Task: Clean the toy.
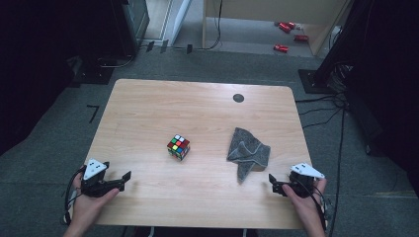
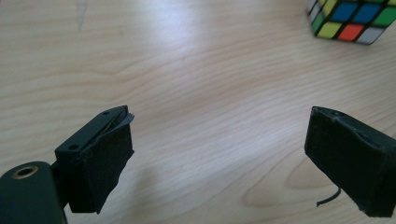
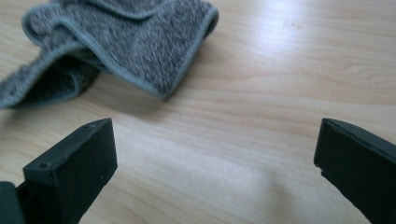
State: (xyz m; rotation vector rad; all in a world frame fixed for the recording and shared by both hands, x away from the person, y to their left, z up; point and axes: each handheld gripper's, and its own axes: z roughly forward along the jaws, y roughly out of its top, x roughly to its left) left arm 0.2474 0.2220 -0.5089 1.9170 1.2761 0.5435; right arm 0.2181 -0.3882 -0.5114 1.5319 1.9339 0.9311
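So the cube sits about mid-table, and the grey cloth is crumpled at its 3 o'clock, well apart from it. My left gripper is down at the cube's 8 o'clock near the table edge, jaws spread wide with nothing between them; in the left gripper view the cube is up at 1 o'clock. My right gripper is at the cloth's 5 o'clock, near it, jaws wide apart too, cloth ahead at 11 o'clock.
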